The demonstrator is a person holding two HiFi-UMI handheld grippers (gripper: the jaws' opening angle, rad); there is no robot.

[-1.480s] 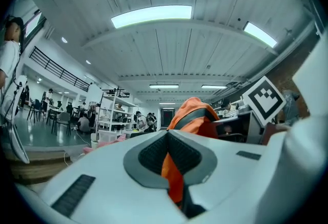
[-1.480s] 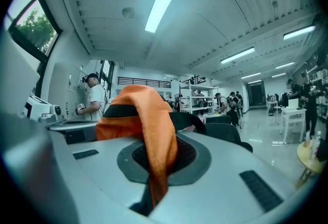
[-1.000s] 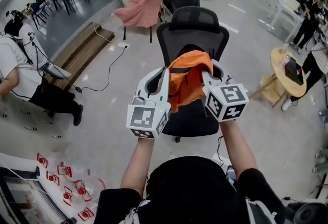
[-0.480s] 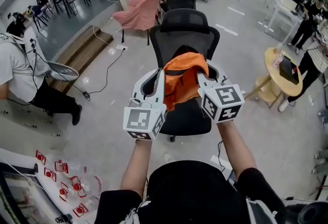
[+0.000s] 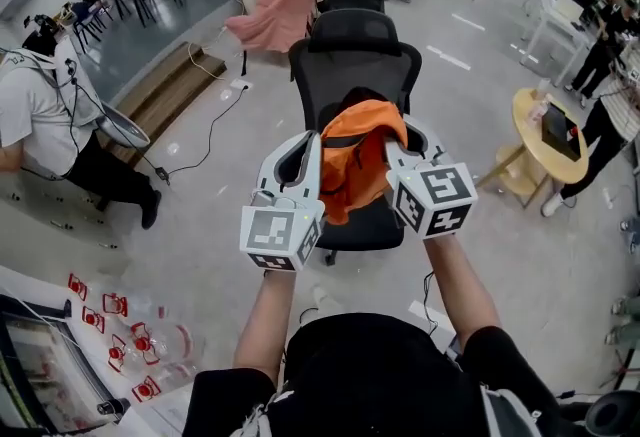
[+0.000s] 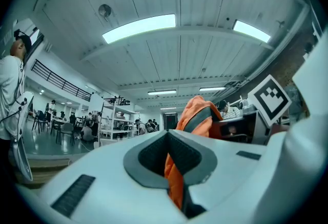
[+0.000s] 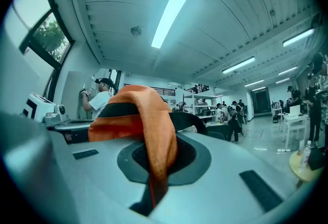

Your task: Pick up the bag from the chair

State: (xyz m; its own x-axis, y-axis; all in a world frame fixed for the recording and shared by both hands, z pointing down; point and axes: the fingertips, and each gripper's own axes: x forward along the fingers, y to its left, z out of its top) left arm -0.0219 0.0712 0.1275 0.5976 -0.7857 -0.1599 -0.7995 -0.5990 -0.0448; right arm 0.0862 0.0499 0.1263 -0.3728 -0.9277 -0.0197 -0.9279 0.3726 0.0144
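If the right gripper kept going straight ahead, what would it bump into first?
Besides the orange bag it grips, probably the back of the black chair, just beyond the right gripper; depth is unclear.

We note an orange fabric bag [image 5: 360, 165] suspended between the left gripper [image 5: 313, 147] and the right gripper [image 5: 397, 140], one at each upper edge. It hangs over the seat of a black mesh office chair [image 5: 353, 50]. A round wooden side table [image 5: 530, 150] stands well apart, right.
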